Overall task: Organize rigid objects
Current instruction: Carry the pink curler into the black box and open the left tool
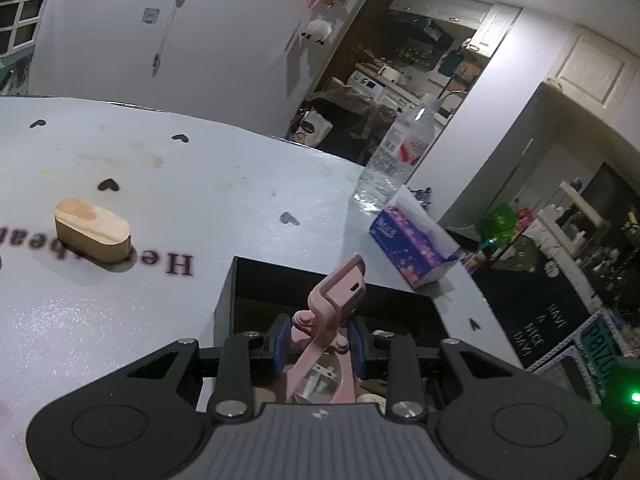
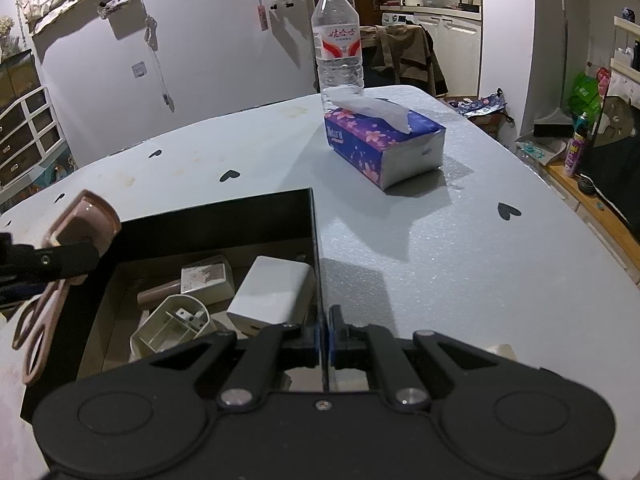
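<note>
The left gripper (image 1: 319, 344) is squeezed tight on a pink plastic thing (image 1: 334, 300), a bit like a folding stand with ring handles. The blue pads (image 1: 281, 342) press on its middle from both sides, so its top sticks up past the fingers and its rings hang back toward the hand. It is held in the air just over the near edge of the black box (image 1: 228, 300), not inside it. The right gripper (image 2: 325, 346) is pinched shut on the thin right wall of that same box (image 2: 316, 240), with one finger inside and one outside. In the box lie a white block (image 2: 276, 292), a small cream case (image 2: 208, 278) and an open white holder (image 2: 172, 326), all close together. A wooden block (image 1: 93, 230) with round ends sits alone on the white tabletop (image 1: 200, 184), well away to the left of the box. A purple tissue pack (image 2: 384, 144) and a clear water bottle (image 2: 338, 40) stand farther back on the tabletop, right next to each other.
</note>
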Action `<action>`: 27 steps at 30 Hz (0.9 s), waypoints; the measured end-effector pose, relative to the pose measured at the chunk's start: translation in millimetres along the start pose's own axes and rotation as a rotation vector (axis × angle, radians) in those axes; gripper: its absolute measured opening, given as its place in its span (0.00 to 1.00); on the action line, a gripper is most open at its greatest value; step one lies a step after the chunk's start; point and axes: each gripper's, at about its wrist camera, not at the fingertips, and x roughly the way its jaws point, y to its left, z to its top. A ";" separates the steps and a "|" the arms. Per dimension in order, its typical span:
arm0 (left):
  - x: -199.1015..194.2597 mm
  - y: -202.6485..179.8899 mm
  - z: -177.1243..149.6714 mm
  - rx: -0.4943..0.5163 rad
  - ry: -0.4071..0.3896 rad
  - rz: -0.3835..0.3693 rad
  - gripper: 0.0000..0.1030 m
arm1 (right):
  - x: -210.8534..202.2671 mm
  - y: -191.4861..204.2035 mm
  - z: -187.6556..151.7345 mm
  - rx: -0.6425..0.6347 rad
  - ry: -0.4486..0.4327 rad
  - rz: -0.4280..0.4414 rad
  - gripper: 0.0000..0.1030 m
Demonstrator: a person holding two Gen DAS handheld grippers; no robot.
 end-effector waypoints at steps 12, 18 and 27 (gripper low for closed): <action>4.3 0.9 1.1 -0.015 -0.014 0.085 0.32 | 0.1 -0.2 -0.2 0.000 0.000 0.000 0.05; 0.3 -1.0 -0.4 -0.028 -0.008 0.090 0.54 | 0.0 -0.1 -0.1 0.000 0.000 0.001 0.05; -4.8 -1.7 -1.4 -0.010 -0.003 0.079 0.54 | -0.1 -0.4 -0.2 0.001 -0.001 0.001 0.05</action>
